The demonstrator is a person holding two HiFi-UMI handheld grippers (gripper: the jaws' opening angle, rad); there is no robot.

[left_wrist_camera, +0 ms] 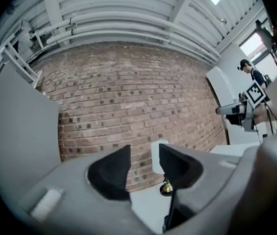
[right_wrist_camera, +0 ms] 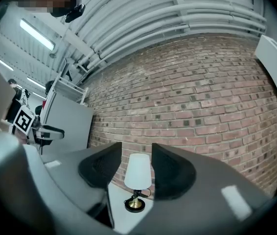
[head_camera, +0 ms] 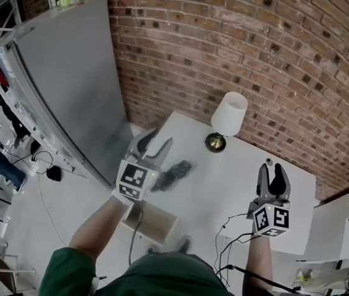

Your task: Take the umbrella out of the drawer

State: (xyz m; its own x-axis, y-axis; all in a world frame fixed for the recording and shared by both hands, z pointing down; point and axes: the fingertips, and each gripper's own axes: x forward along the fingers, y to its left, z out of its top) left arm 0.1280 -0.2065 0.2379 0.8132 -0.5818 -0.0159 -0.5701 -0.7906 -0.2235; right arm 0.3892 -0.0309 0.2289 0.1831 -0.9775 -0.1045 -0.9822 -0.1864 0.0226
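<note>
1. The umbrella (head_camera: pixel 173 172), dark and folded short, is out of the drawer (head_camera: pixel 156 224) and appears to lie on the white bench (head_camera: pixel 230 187); it looks blurred in the head view
2. In that view the umbrella sits just right of the left hand-held gripper (head_camera: pixel 160 137), near the bench's front edge
3. The left hand-held gripper (left_wrist_camera: pixel 143 155) is released: its own view shows a clear gap between the two dark jaws, with nothing between them
4. It points level towards the brick wall (head_camera: pixel 236 36)
5. The right hand-held gripper (head_camera: pixel 271 168) is held over the right part of the bench, well apart from the umbrella
6. It too is released and empty: in its own view (right_wrist_camera: pixel 136 148) the jaws stand apart, and the gap shows only the lamp (right_wrist_camera: pixel 137 173) farther off
7. The lamp (head_camera: pixel 229 113), with a white shade and a brass foot, stands upright at the back of the bench, near the wall
8. The drawer is pulled out below the bench front, its pale wooden inside showing
9. A tall grey panel (head_camera: pixel 69 73) stands to the left of the bench
</note>
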